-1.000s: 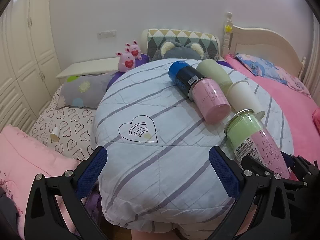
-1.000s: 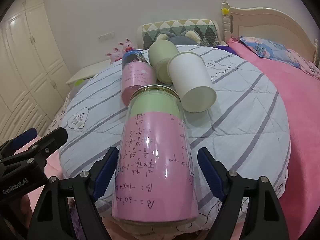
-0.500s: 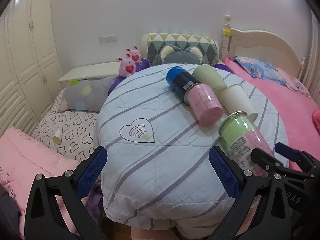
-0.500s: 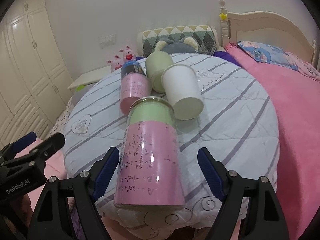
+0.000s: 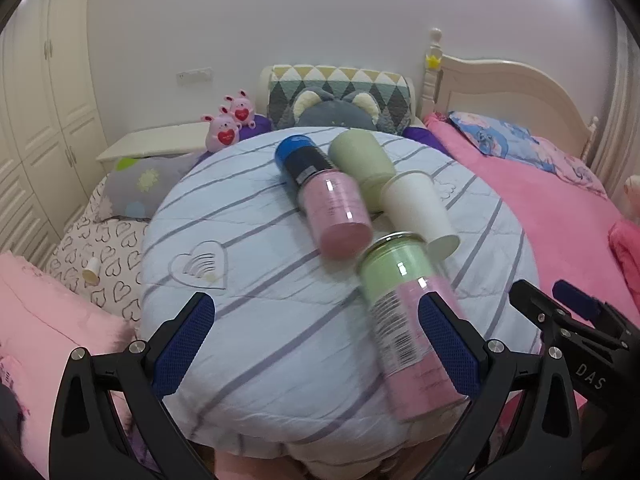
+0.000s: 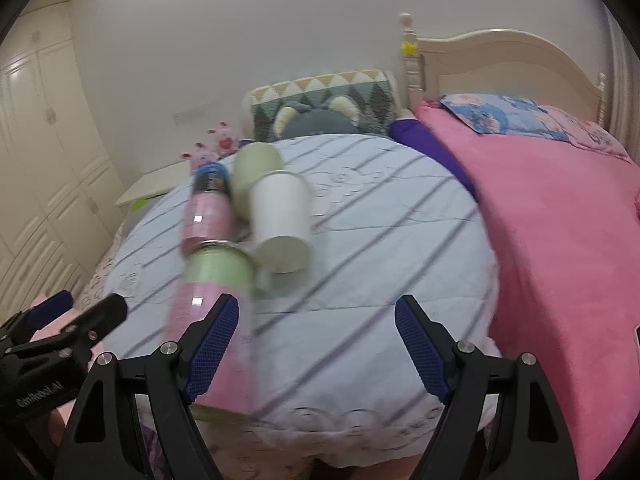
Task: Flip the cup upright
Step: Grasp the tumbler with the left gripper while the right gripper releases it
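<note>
I've got both claws spread wide, gripping nothing: left gripper [image 5: 316, 332] low centre, right gripper [image 6: 316, 344] likewise. The green-and-pink cup [image 5: 404, 328] lies on its side on the striped cushion [image 5: 256, 280], lower right of centre, touching the white paper cup [image 5: 420, 208].

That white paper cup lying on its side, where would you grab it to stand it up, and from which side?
Probably across its middle wall, coming from the right with the right gripper, which is open and nearest. The white paper cup lies on the striped cushion with its open mouth toward the camera; its left side is crowded by the green cup and the pink can, while its right side is free.
</note>
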{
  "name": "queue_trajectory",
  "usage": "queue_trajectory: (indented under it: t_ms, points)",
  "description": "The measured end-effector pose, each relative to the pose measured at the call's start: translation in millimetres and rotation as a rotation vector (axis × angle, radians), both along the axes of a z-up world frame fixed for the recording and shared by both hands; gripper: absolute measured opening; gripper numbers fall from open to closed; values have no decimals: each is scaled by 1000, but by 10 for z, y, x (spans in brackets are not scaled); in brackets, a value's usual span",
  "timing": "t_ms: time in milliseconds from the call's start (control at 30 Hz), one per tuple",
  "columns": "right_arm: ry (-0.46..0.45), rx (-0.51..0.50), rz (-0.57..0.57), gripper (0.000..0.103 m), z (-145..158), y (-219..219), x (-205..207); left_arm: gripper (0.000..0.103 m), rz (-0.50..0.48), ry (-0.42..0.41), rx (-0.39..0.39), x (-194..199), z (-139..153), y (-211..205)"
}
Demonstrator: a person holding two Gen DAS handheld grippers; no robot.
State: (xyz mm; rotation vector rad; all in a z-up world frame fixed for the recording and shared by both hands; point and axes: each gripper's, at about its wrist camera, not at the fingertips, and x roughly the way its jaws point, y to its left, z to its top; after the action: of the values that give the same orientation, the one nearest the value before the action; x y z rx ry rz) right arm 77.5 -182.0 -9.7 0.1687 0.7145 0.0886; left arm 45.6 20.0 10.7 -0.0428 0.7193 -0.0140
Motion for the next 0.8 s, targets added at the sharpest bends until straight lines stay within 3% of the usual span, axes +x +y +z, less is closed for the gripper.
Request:
queue_trajectory:
  t_ms: [467, 800]
  points:
    - [54, 38, -7, 82, -147, -475, 257, 103, 19, 49, 60, 333, -87, -532]
    - [91, 59, -11, 82, -232, -636, 385, 103, 20, 109, 71, 583, -229, -694]
